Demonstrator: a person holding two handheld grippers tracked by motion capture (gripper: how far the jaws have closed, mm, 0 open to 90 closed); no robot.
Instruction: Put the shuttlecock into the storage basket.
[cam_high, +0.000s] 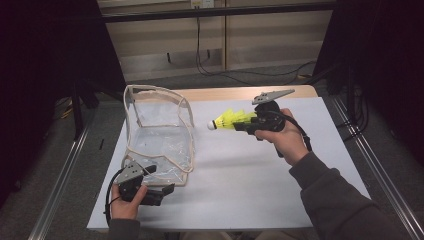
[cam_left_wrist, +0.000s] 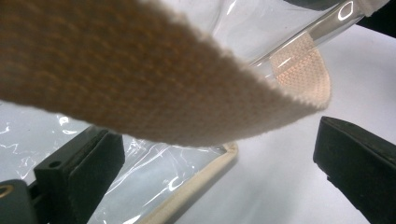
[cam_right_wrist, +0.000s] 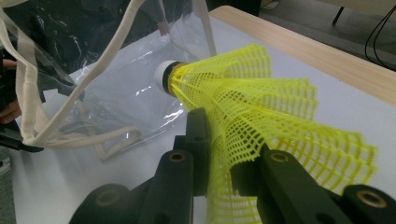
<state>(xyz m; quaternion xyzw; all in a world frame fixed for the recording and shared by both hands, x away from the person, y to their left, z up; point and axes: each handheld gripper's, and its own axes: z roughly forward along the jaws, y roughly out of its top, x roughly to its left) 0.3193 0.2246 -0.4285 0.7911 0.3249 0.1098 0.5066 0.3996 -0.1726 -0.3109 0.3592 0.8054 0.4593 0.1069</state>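
Note:
A yellow mesh shuttlecock (cam_high: 229, 120) with a white cork tip is held above the table, tip pointing left toward a clear plastic bag (cam_high: 159, 135). My right gripper (cam_high: 246, 123) is shut on its skirt; in the right gripper view the black jaws (cam_right_wrist: 224, 154) pinch the shuttlecock (cam_right_wrist: 243, 93) with the bag (cam_right_wrist: 116, 93) beyond it. The bag has beige fabric trim and stands with its mouth open. My left gripper (cam_high: 160, 181) sits at the bag's near corner. In the left gripper view its jaws (cam_left_wrist: 215, 140) stand wide apart, open, with a beige strap (cam_left_wrist: 140, 70) hanging across just above them.
A white sheet (cam_high: 240, 185) covers the wooden table (cam_high: 225, 93). Metal rails (cam_high: 380, 170) run along both sides of the table. Cables (cam_high: 240, 75) lie on the floor behind the table's far edge, and dark curtains flank the scene.

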